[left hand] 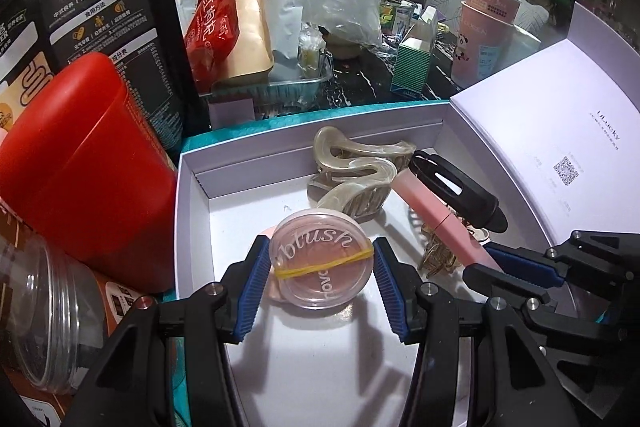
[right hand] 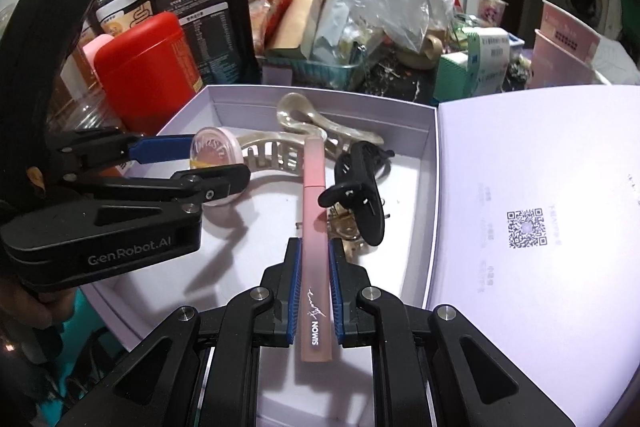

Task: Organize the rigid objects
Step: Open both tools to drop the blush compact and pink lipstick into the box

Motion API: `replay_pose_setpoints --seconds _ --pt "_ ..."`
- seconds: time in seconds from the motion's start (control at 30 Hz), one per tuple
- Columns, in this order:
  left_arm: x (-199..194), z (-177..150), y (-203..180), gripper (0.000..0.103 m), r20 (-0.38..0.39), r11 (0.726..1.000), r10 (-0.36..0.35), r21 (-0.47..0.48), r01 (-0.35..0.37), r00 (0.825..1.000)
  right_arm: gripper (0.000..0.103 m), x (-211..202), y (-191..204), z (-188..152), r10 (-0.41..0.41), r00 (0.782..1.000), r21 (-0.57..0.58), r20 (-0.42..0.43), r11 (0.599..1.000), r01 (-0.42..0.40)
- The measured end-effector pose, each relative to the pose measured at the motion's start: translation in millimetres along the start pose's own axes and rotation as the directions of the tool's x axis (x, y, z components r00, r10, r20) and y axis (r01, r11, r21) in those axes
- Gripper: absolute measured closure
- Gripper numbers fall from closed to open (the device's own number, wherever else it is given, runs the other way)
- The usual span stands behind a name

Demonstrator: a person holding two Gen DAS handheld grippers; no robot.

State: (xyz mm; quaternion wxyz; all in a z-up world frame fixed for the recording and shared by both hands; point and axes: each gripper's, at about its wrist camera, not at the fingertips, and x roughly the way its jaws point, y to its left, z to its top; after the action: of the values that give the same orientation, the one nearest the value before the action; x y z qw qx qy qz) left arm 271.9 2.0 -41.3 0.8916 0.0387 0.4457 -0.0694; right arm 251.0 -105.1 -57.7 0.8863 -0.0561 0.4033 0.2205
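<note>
Blush compact point(left hand: 320, 261) inside white box point(left hand: 192, 195)

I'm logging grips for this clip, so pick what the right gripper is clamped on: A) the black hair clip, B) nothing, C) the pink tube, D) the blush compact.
C: the right gripper has its blue pads pressed on both sides of the pink tube; the blush compact sits between the left gripper's pads.

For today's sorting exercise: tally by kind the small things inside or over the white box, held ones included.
Hair clips: 3 (beige, black, gold)
Blush pots: 1
Pink tubes: 1
Total: 5
</note>
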Motion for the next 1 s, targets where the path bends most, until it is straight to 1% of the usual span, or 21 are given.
replay_pose_setpoints --seconds 0.27,0.43,0.5,0.7,0.83,0.9,1.0 --pt "4 -6 -8 0.052 -0.023 1.0 0.004 0.025 -0.004 1.0 0.09 1 2 0 -0.017 1.0 -0.005 0.0 1.0 0.017" --pt "7 -10 -5 0.052 -0.052 1.0 -0.016 0.004 0.016 0.999 0.09 2 3 0 -0.022 1.0 -0.009 -0.006 1.0 0.022" --pt "7 -11 -3 0.052 -0.052 1.0 -0.019 -0.006 0.019 0.998 0.09 1 2 1 -0.024 1.0 -0.006 -0.008 1.0 0.024" --pt "5 -12 -2 0.052 -0.053 1.0 -0.003 -0.013 0.002 0.999 0.089 1 5 2 -0.038 0.999 -0.011 -0.012 0.999 0.038" --pt "3 -13 -4 0.052 -0.048 1.0 0.027 0.005 -0.027 0.998 0.089 -4 7 3 -0.058 0.998 -0.013 0.015 0.998 0.058" --pt "1 -12 -3 0.052 -0.047 1.0 0.021 -0.004 -0.021 0.999 0.089 -8 8 5 -0.061 0.998 -0.02 0.026 0.998 0.061" --pt "-4 -11 0 0.052 -0.041 0.999 -0.021 -0.025 0.02 0.999 0.089 -10 6 8 -0.059 0.998 -0.017 0.03 0.998 0.06"
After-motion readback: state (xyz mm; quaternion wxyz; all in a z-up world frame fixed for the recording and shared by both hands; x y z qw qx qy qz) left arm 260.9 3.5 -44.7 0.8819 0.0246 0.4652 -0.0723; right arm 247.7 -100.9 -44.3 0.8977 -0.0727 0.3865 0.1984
